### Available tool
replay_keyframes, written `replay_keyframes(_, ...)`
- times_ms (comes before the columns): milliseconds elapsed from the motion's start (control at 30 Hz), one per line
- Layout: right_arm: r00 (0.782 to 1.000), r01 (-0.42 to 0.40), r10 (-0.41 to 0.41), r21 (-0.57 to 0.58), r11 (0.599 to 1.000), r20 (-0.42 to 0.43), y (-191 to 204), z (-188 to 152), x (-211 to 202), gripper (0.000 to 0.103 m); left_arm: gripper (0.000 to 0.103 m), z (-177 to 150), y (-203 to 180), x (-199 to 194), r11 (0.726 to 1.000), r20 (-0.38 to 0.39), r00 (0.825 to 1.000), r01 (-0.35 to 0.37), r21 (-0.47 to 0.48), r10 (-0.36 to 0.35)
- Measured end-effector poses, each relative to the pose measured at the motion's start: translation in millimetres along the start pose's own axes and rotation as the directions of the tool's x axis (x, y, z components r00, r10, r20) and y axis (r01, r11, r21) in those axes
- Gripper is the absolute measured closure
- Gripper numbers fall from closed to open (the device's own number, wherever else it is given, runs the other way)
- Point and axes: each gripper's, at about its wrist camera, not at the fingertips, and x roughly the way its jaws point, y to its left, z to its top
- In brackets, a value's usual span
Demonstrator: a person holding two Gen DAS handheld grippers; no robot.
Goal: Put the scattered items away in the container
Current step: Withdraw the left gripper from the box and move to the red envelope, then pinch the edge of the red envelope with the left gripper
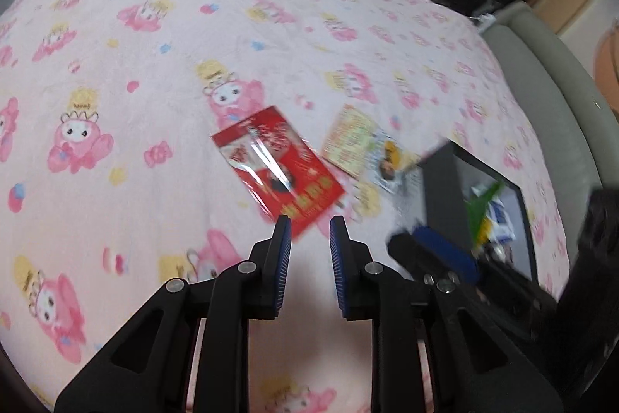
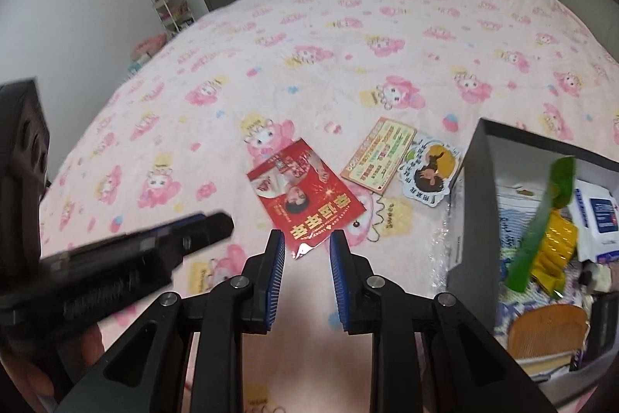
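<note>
Left gripper (image 1: 309, 225) and right gripper (image 2: 307, 239): jaws slightly apart, empty, above glossy red card packet (image 2: 305, 198) on pink cartoon-print blanket (image 2: 348, 37); dark open box (image 2: 470, 204) right.

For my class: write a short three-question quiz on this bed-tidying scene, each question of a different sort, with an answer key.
1. True or false: the red packet already lies inside the grey box.
2. Multiple choice: which item lies nearest the box on the pink blanket? A) the red packet B) the yellow card C) the round sticker
3. Fill in: the green comb stands tilted inside the ____.

Key
1. False: it lies on the blanket, just ahead of the right claw; the left claw is empty too.
2. C
3. box
</note>
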Motion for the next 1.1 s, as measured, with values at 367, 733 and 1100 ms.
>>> replay_keyframes(367,0.992,0.053,-0.056,-0.027,0.998,-0.116,-1.4,-13.2,68.9,0.082,0.083,-7.8,47.6,56.1,0.988,-0.122,0.992,0.012,-0.152,-0.031)
replay_keyframes(733,0.987,0.076,-0.067,0.052,0.996,-0.144,-18.1,-11.1,95.0,0.081,0.08,0.8,50.0,94.5,0.975,-0.179,0.982,0.022,-0.22,-0.063)
replay_keyframes(1100,0.983,0.106,-0.1,0.033,0.994,-0.151,-14.4,-16.7,92.8,0.077,0.073,1.5,57.5,104.0,0.948,-0.166,0.972,0.109,-0.299,-0.164)
